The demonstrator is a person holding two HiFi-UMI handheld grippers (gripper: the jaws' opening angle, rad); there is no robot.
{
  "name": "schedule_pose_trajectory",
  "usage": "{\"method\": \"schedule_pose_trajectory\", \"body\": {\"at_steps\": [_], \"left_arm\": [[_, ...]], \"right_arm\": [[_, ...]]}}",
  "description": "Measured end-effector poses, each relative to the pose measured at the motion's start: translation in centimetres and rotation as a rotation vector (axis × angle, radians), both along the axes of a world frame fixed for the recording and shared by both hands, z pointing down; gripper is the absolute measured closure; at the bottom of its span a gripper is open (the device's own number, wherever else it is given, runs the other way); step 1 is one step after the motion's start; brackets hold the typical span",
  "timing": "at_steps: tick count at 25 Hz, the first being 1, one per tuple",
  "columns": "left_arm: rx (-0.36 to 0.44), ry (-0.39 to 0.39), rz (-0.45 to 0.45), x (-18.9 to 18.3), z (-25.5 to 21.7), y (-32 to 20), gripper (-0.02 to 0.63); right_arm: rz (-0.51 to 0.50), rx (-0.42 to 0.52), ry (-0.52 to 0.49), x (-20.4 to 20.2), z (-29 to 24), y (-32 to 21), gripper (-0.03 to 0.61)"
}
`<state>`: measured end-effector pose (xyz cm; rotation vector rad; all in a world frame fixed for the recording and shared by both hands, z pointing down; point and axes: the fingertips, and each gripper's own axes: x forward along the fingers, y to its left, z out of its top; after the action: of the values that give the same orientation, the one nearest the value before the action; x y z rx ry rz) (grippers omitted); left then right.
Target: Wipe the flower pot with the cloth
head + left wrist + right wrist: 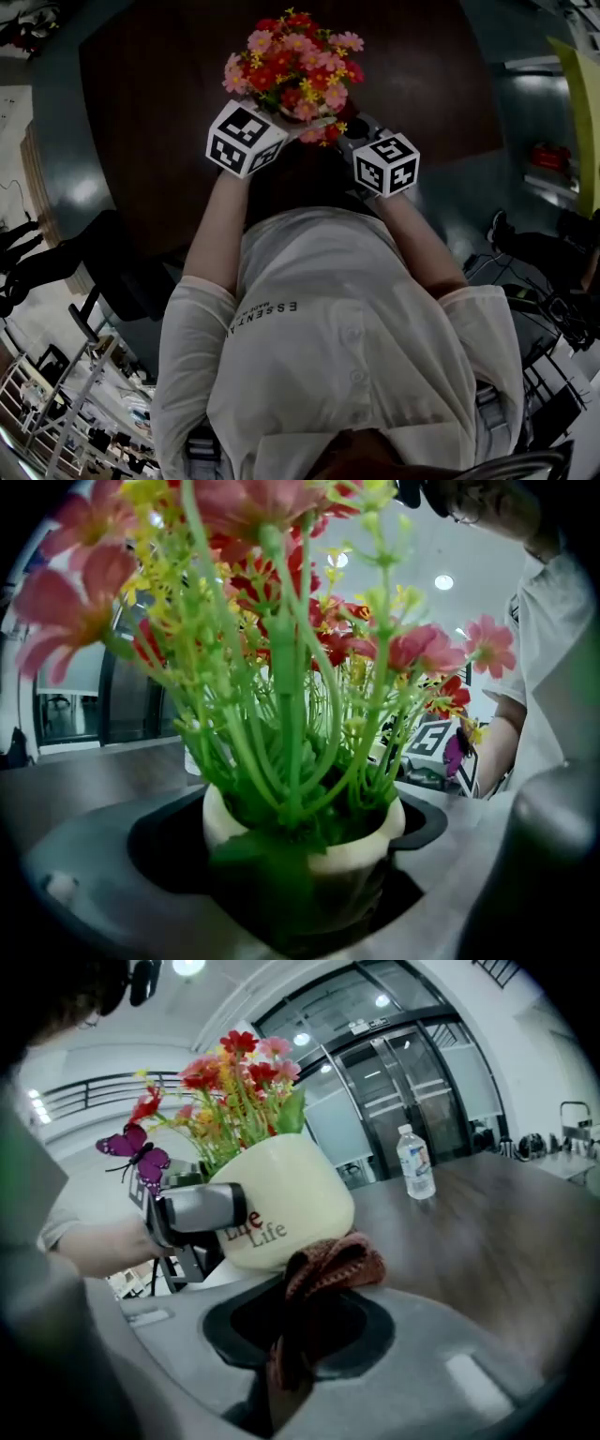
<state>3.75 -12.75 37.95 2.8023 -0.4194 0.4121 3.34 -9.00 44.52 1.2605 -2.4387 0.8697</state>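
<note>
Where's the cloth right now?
In the right gripper view, the cloth is pinched in the right gripper, against the lower side of the flower pot.

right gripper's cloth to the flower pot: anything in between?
Nothing visible. The cloth in the right gripper sits right by the flower pot wall; the left gripper grips the pot further left, clear of it.

Jaws of the right gripper (298,1335) are pinched on a reddish-brown cloth (330,1265). The cloth's bunched upper fold touches the lower side of the cream flower pot (291,1190). "Life" is printed on the pot wall. Red and pink flowers (234,1077) rise above the rim, with a purple butterfly (133,1155) at their left. The left gripper's silver finger (199,1207) lies flat across the pot's left side, a person's forearm (89,1241) behind it. A water bottle (415,1163) stands on the dark table (497,1232), well apart from the pot. Glass doors (403,1082) are in the background.
</note>
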Motion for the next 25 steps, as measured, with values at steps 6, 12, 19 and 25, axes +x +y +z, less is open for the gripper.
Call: {"method": "schedule_pose_trajectory", "body": {"at_steps": [6,12,19,25], "left_arm": [[0.000,0.088,-0.073,-1.4,-3.5,-1.3,0.048],[0.035,0.072,-0.067,-2.7,-5.2,-1.2,0.048],[0.034,0.077,-0.005,-2.0,-7.9,-0.3,0.048],[0.027,0.096,0.053,-2.1,-9.0,0.6,0.048]], "right_arm": [[-0.182,0.113,-0.100,-5.4,-3.2,0.8,0.526],[-0.272,0.078,-0.226,-9.0,-3.9,1.6,0.526],[-0.095,0.198,-0.086,-2.3,-5.2,-3.0,0.526],[-0.073,0.358,-0.067,-1.3,-8.7,-4.8,0.526]]}}
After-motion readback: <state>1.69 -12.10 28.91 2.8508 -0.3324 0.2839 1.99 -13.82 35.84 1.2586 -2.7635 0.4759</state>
